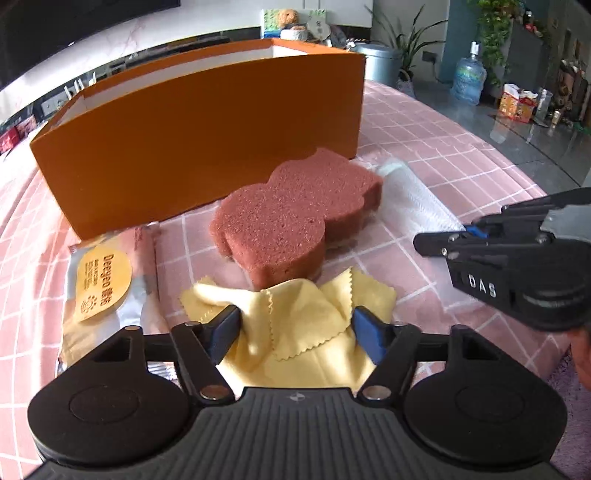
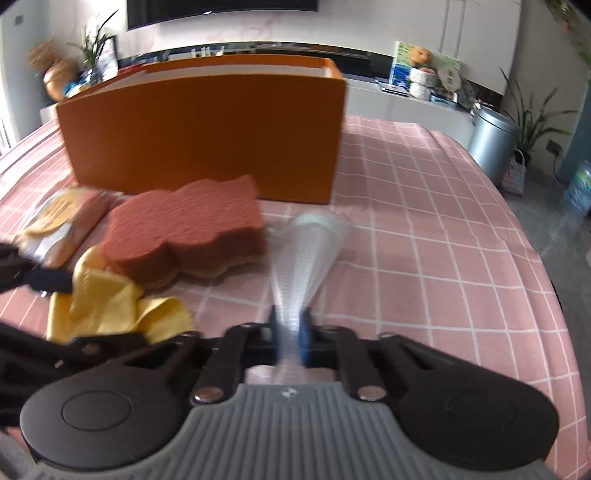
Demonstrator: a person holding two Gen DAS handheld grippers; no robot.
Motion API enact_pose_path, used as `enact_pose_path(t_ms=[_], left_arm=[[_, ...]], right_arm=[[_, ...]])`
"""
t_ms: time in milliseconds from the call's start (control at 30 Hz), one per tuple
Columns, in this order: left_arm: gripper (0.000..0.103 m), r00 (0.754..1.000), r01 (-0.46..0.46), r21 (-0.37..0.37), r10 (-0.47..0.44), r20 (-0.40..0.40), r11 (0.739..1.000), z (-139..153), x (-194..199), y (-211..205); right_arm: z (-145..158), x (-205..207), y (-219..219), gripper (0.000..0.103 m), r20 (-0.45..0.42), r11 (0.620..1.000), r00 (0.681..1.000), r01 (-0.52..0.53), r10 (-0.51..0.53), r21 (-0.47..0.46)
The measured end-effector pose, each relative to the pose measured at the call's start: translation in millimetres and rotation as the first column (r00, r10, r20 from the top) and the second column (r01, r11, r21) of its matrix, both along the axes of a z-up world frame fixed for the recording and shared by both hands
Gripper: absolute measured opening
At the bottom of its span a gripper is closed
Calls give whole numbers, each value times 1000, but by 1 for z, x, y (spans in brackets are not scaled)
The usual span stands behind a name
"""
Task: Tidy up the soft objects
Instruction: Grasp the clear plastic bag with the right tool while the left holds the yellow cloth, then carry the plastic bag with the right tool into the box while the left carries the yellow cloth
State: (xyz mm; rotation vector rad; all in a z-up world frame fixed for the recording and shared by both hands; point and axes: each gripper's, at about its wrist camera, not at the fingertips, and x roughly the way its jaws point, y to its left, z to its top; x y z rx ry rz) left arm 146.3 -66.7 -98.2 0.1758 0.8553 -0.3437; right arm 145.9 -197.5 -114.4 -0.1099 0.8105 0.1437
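Left gripper point(image 1: 295, 328) spread wide over the crumpled yellow cloth with zigzag edges point(image 1: 295, 314), blue pads either side of a raised fold, apparently not pressing it. Right gripper point(image 2: 290, 332) clamped tight on the near end of the white textured cloth point(image 2: 306, 251), blurred, its far end beside the thick reddish-brown sponge point(image 2: 192, 225). All on the pink checked tablecloth point(image 2: 424, 258) before the open orange cardboard box point(image 1: 207, 129), a sealed tissue packet with yellow label point(image 1: 99, 284) at the left.

Wall: white marbled panel point(image 2: 236, 27) at 12 o'clock; dark television point(image 2: 221, 9) mounted on it
Floor: glossy grey tiles point(image 1: 517, 122) at 2 o'clock
Furnishings: silver bin point(image 2: 493, 142); potted plant point(image 1: 402, 40); water jug point(image 1: 468, 79)
Light: bright daylight
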Motion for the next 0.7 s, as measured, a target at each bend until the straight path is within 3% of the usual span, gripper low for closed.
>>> enact_pose_path(t_ms=[100,167,233,367,467,700], left_arm=[[46,1000,16,1,-16,12,1000,2,-2,2],[22,1000,15,8,-15,16,1000,3,-1,3],[10,1000,10,-5,-10,12,1000,4,-1,6],[8,1000,14,-34,-13,22,999,11,-5,12],[8,998,22,-52,-19,51,998,19,-11,16],[8,993,62,-46,-57,106,997,34,-23,24]], right_arm=[[14,-11,0,0,63,999,997,39,-38,-14],[25,-16,0,0,109,998,993,57,-55,-9],[34,-19,3,0,143,998,988,65,-63,-12],[41,-19,6,0,165,995,983,91,-84,-39],[47,-20,4,0,167,998,983,69,-70,12],[55,-24,34,0,174,989,980,-110,92,100]])
